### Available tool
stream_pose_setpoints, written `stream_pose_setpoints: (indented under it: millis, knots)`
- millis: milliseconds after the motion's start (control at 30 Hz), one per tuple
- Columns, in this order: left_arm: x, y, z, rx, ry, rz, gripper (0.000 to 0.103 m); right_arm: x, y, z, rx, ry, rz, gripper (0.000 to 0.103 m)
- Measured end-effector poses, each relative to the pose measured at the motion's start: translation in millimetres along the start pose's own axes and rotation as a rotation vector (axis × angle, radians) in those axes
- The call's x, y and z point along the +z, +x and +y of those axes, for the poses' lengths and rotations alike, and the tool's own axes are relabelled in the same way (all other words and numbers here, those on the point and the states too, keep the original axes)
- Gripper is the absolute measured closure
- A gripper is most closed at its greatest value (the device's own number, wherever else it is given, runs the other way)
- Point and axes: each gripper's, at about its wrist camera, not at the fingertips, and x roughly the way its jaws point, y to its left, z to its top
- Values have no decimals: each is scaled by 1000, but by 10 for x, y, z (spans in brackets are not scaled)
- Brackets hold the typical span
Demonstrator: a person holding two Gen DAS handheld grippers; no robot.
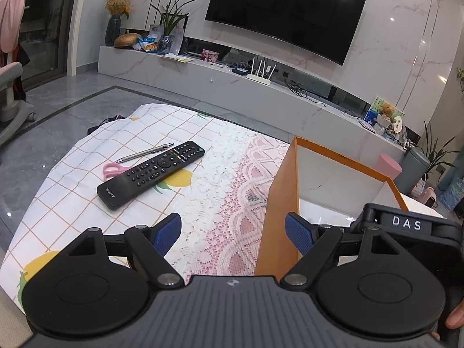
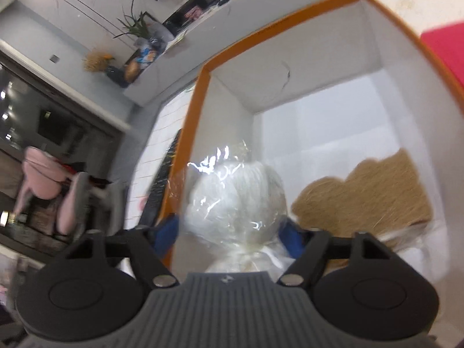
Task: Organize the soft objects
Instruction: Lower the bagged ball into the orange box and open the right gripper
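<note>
1. Right wrist view: we see the right gripper [image 2: 232,232] tilted down over the orange box [image 2: 203,87], whose inside walls are white. Between its blue pads [image 2: 166,232] sits a white soft bundle wrapped in clear plastic [image 2: 235,200].
2. The bundle is rounded, with its gathered plastic neck toward the camera and its bulging end pointing away into the box; its long axis runs roughly along the fingers.
3. The jaws stand wide. The picture is blurred, and we cannot tell whether the pads press on the wrap or stand just clear of it.
4. The bundle is over the near left part of the box, close beside the left wall. To its right, inside the box, lies a tan fuzzy soft item [image 2: 368,191], near the bundle; whether they touch we cannot tell.
5. Left wrist view: our left gripper [image 1: 233,232] hangs over the tablecloth [image 1: 72,174] with its jaws wide and nothing between them. The near corner of the orange box stands just ahead of its right finger.
6. On the cloth, well to the left of the box, lie a black remote [image 1: 150,174], pink-handled scissors [image 1: 114,169] partly under the remote, and a pen [image 1: 145,152] beside them.
7. Beyond the table we see a wall-mounted television [image 1: 285,14] above a long marble-look cabinet [image 1: 174,72].
</note>
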Motion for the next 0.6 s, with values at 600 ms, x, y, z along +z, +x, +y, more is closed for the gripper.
stream_pose_setpoints:
  millis: [600]
  knots:
    - [6, -127, -107, -24, -12, -36, 9, -427, -724, 449, -48, -565, -200, 5]
